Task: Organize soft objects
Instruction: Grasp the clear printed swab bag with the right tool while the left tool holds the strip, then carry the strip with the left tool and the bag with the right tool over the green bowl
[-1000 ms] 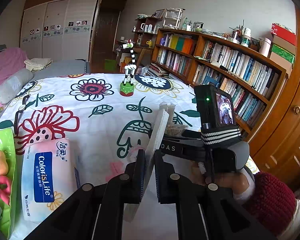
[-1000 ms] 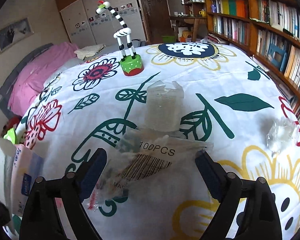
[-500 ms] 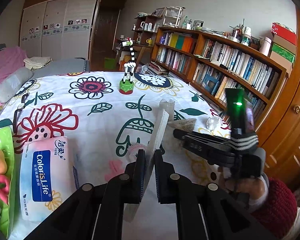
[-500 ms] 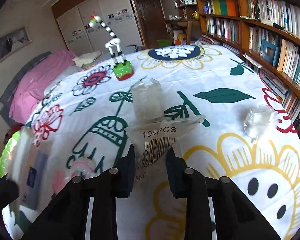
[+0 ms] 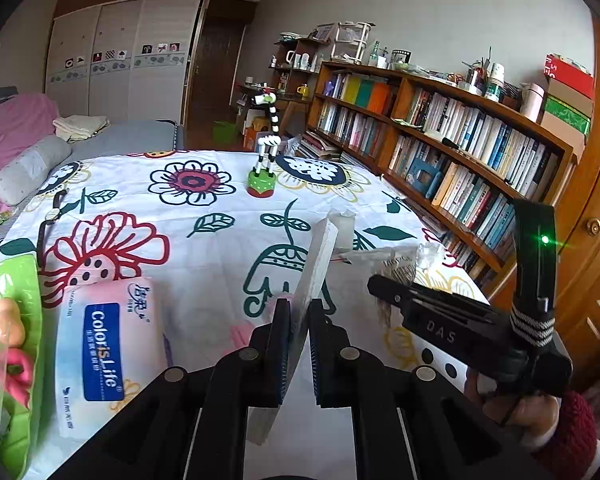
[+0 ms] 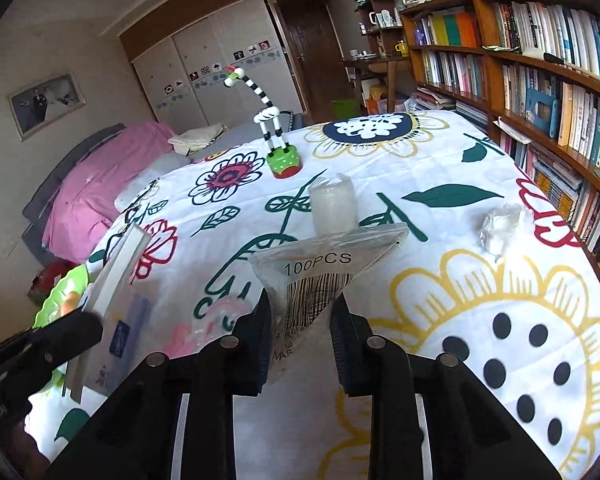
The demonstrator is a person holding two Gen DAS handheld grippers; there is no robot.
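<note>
Your right hand-held gripper [image 6: 298,336] has just gone from wide open around the clear plastic bag [image 6: 320,276] to clamped on it: a second ago the jaws stood far apart either side of the bag, and now the pads pinch its lower end, bunching the barcode label between them while the top edge fans out ahead of the fingertips. The bag also sits slightly higher against the flowered bedspread [image 6: 480,320] than before, so you appear to have started lifting it clear. Your left hand-held gripper [image 5: 298,344] is unchanged, squeezed tight on a thin white flat pack [image 5: 314,280] that stands up on edge between its pads and leans ahead of them. That means both hands are now loaded, and by my reading the sorting step is at the carry stage rather than the pick stage. Ahead of the right gripper, just past the held bag, a small clear roll of plastic [image 6: 334,210] stands upright on the bed, and off to its right lies a crumpled clear wad [image 6: 502,226], both untouched. To the left of the left gripper rests the tissue pack [image 5: 100,352], with a green packet [image 5: 16,340] further left at the bed's edge; that cluster looks like the likely gathering spot. The bag is limp and slippery, so a pinch on one end may let it slide.
</note>
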